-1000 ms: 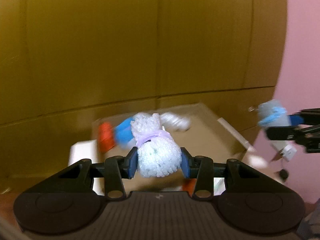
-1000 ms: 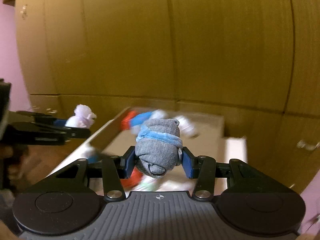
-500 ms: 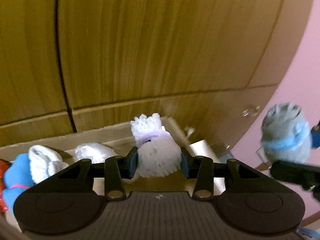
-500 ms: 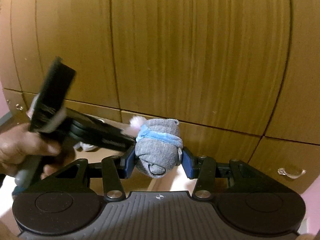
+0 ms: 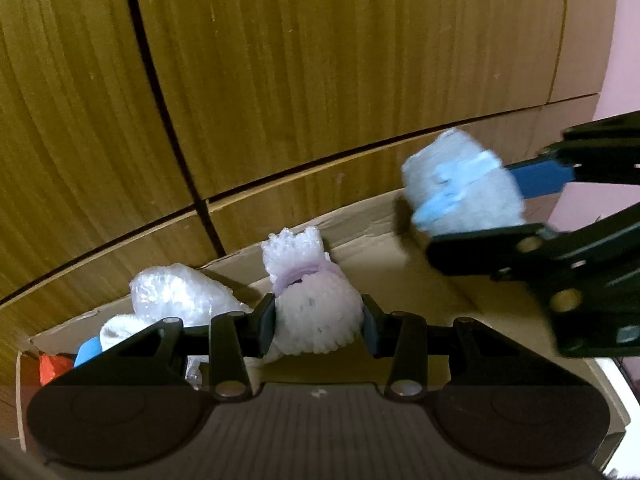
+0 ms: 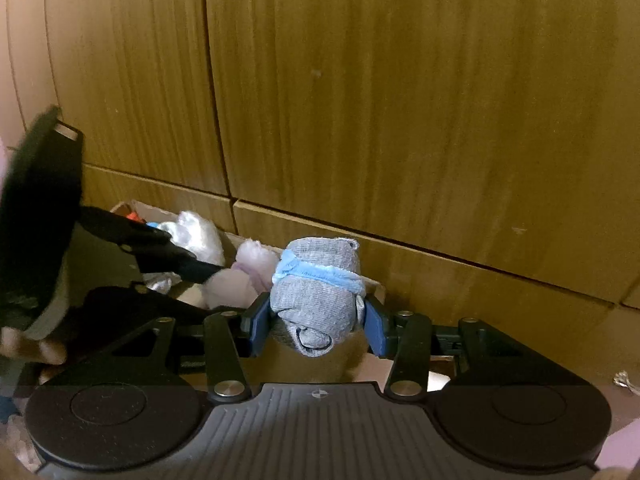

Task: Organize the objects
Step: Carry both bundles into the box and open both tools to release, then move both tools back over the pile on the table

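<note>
Both grippers now sit closer to the cardboard box [image 5: 384, 240]. The left gripper [image 5: 319, 322] carries its lilac sock bundle [image 5: 316, 312] over the box, and the right gripper [image 6: 318, 322] brings the grey sock bundle [image 6: 320, 300] alongside, above the box's right edge.

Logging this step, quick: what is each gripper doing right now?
Left gripper: closed on the fuzzy white sock bundle.
Right gripper: closed on the grey sock roll with a blue band.

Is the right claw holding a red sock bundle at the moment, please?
No, the right claw is shut on a grey sock bundle with a light blue band.
</note>
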The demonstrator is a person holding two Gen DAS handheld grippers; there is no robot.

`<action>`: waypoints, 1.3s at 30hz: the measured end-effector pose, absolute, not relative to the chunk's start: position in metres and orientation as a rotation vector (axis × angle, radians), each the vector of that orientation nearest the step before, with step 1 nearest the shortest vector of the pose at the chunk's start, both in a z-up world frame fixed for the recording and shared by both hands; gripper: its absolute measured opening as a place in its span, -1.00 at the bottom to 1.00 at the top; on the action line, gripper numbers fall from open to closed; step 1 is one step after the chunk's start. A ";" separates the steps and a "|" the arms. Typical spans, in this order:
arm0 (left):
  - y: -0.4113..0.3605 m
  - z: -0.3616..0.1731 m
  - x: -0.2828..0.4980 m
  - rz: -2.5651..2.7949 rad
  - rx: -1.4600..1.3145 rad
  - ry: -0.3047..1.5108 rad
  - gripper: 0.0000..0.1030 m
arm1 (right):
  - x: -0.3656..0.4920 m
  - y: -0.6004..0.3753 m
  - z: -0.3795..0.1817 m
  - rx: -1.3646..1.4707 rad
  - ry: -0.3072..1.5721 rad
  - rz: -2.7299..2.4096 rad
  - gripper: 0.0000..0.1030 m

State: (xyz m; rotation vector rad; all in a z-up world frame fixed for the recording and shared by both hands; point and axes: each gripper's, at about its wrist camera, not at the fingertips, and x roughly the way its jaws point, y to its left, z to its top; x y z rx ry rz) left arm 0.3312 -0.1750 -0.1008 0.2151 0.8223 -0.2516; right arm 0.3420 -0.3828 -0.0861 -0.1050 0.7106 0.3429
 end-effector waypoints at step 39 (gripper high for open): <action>-0.130 -0.053 0.224 -0.121 0.066 0.608 0.98 | 0.234 -0.357 -0.027 -0.088 0.543 0.303 0.96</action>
